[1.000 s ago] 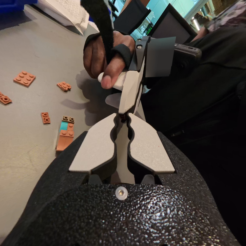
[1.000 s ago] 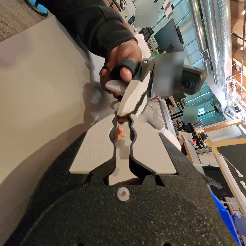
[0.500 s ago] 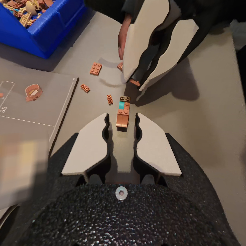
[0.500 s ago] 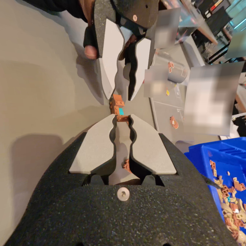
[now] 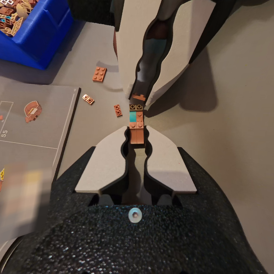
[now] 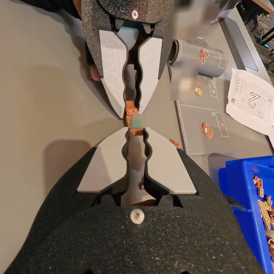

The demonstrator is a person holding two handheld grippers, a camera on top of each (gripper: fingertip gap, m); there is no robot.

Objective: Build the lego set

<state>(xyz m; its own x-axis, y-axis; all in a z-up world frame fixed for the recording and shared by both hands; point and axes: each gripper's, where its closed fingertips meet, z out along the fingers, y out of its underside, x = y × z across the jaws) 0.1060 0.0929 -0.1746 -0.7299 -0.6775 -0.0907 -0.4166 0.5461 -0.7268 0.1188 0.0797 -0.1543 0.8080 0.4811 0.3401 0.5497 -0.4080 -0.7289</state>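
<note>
The left gripper (image 5: 136,129) is seen closed on the smooth brown end of a small brick assembly of brown plastic with one teal tile and two dark tan studs (image 5: 136,118). Its two pale fingers are pressed on both sides of that end. It cannot be told whether the assembly rests on the grey table (image 5: 207,133) or is lifted a little. The right gripper (image 6: 136,130) is clamped on a thin brown studded plate (image 6: 135,132), which is held just beside the far, tan end of the assembly. Three loose brown plates (image 5: 99,74) are lying near. An open grey instruction booklet (image 5: 37,111) and a blue plastic bin of bricks (image 5: 37,37) are found further to the side.
</note>
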